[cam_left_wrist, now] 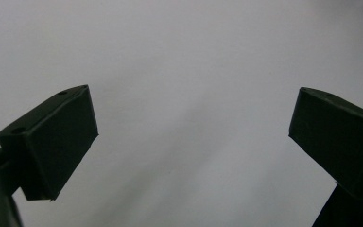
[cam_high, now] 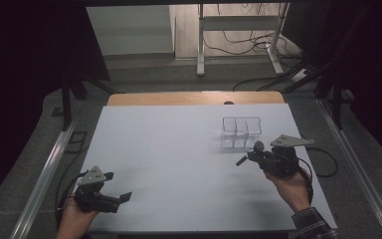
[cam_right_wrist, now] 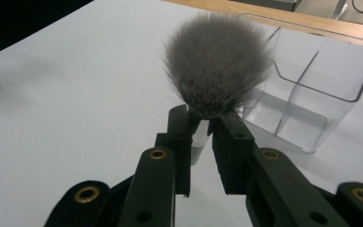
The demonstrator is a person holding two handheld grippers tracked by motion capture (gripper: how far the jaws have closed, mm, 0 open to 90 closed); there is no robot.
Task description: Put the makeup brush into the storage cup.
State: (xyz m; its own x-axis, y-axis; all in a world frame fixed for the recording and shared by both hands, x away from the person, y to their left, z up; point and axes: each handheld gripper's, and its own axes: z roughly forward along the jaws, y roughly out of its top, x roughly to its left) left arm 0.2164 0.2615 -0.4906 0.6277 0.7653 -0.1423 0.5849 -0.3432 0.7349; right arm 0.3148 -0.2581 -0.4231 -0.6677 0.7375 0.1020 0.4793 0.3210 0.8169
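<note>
Right gripper view: right tongs (cam_right_wrist: 207, 124) are clamping a brush (cam_right_wrist: 216, 64) beside the clear organizer (cam_right_wrist: 312, 94); left tongs (cam_left_wrist: 191, 137) are gaping wide.

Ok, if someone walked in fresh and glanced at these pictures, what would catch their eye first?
Most likely the fluffy grey brush, pinched at the base of its bristles by the right gripper and held just short of the clear plastic organizer toward the table's far right. Next, the big bare white table itself. At its near left corner the left gripper hangs with jaws wide apart and nothing between them.
</note>
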